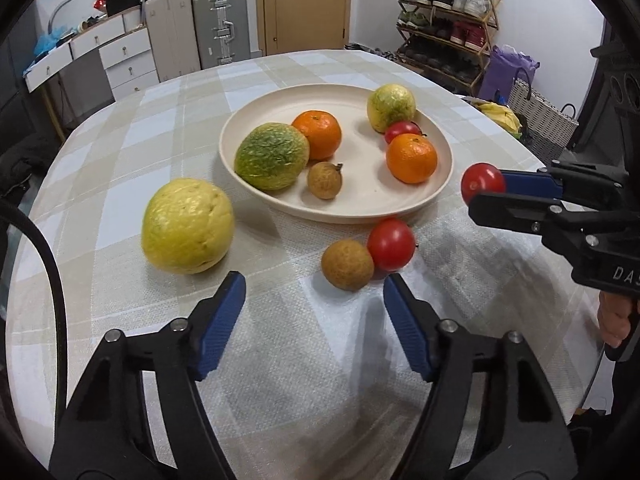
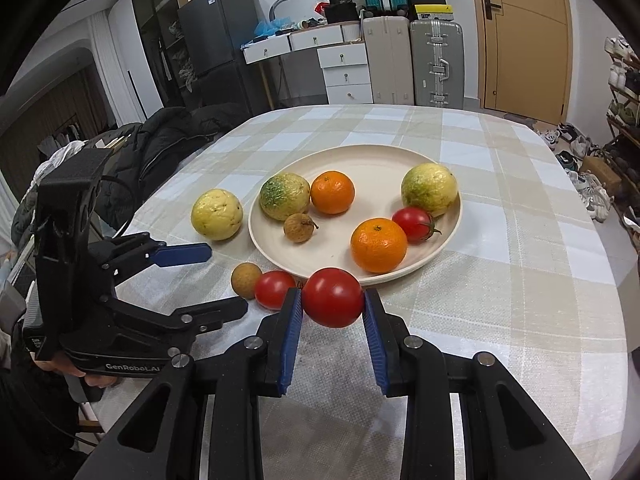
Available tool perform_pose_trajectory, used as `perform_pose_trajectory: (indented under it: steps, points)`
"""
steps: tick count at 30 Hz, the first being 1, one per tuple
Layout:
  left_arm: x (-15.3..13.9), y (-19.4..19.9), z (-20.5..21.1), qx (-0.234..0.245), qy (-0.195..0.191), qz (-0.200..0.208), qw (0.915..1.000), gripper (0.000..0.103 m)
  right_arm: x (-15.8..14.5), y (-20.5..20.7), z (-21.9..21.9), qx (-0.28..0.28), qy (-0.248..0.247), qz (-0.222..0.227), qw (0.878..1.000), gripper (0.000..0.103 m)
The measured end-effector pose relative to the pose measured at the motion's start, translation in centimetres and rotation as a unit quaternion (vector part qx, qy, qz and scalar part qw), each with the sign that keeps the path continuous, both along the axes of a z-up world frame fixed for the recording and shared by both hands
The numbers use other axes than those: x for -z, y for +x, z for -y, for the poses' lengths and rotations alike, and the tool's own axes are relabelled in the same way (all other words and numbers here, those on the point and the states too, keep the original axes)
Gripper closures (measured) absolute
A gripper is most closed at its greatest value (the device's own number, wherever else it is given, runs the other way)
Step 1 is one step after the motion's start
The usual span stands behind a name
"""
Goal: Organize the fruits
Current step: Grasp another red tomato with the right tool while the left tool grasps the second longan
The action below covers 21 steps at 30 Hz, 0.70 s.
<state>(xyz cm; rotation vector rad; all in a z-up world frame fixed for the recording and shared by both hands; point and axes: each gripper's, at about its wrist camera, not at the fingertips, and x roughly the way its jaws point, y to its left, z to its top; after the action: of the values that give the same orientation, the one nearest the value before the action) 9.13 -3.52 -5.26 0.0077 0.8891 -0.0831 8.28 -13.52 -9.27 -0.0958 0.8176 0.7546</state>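
Tomato (image 2: 332,297) sits pinched between your right gripper's (image 2: 332,300) blue pads, lifted off the cloth just short of the plate's (image 2: 452,216) near rim; the plate lies straight ahead of that claw, so it is the nearer hand. Your left gripper (image 1: 314,304) stands spread and empty, with the longan (image 1: 347,265) and second tomato (image 1: 391,244) touching each other on the cloth just beyond its tips, toward its right finger; the yellow fruit (image 1: 187,226) lies off left. Whether the pinched tomato's underside clears the rim, you cannot tell.

Wooden door (image 2: 524,36), suitcases (image 2: 416,60), white drawers (image 2: 344,68), perhaps a fridge (image 2: 212,40).
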Motion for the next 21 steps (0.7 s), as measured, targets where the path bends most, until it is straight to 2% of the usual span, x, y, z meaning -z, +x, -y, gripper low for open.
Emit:
perform_pose_trajectory:
  steps: [2, 12, 18, 21]
  points:
    - [0.2, 0.3, 0.5, 0.011, 0.004, -0.007, 0.9999, 0.042, 0.0, 0.0, 0.1, -0.001, 0.001, 0.0, 1.0, 0.072]
    - [0.5, 1.1, 1.2, 0.036, 0.001, -0.01, 0.9993, 0.056, 0.3, 0.1, 0.2, -0.001, -0.001, -0.003, 1.0, 0.072]
    - [0.3, 0.8, 1.7, 0.047, 0.009, -0.004, 0.9988, 0.079, 0.4, 0.0, 0.0, -0.004, -0.002, -0.003, 1.0, 0.072]
    - [0.3, 0.6, 1.5, 0.047, 0.004, -0.004, 0.9989, 0.079, 0.4, -0.1, 0.0, -0.006, -0.003, -0.002, 1.0, 0.072]
